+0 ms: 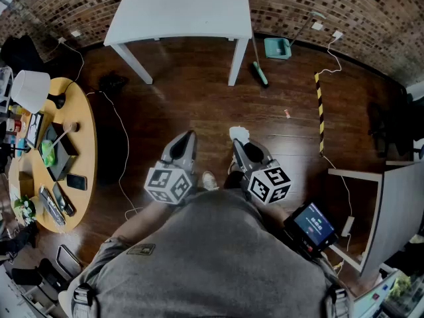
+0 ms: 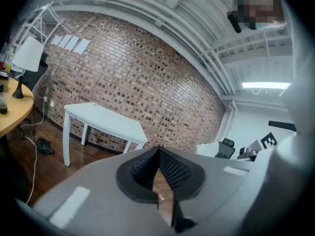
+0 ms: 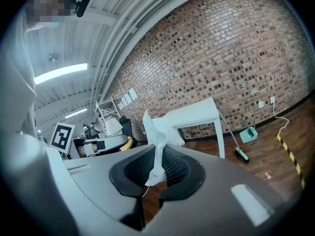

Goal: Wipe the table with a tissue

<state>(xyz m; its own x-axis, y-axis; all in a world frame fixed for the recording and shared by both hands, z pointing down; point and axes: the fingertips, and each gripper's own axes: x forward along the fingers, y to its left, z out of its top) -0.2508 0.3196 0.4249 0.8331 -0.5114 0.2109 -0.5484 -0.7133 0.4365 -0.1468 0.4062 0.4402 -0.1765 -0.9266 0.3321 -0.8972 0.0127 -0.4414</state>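
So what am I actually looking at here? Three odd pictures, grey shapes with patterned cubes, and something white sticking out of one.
There is no robot here. A person holds a tool in each hand. The head view looks down from a camera on the person's head and shows the left hand-held gripper and the right hand-held gripper. The other two pictures come from cameras riding on those tools, each looking along its own jaws. The left jaws are together with nothing between them. The right jaws pinch a white tissue. The white table stands ahead by the brick wall, not yet reached.
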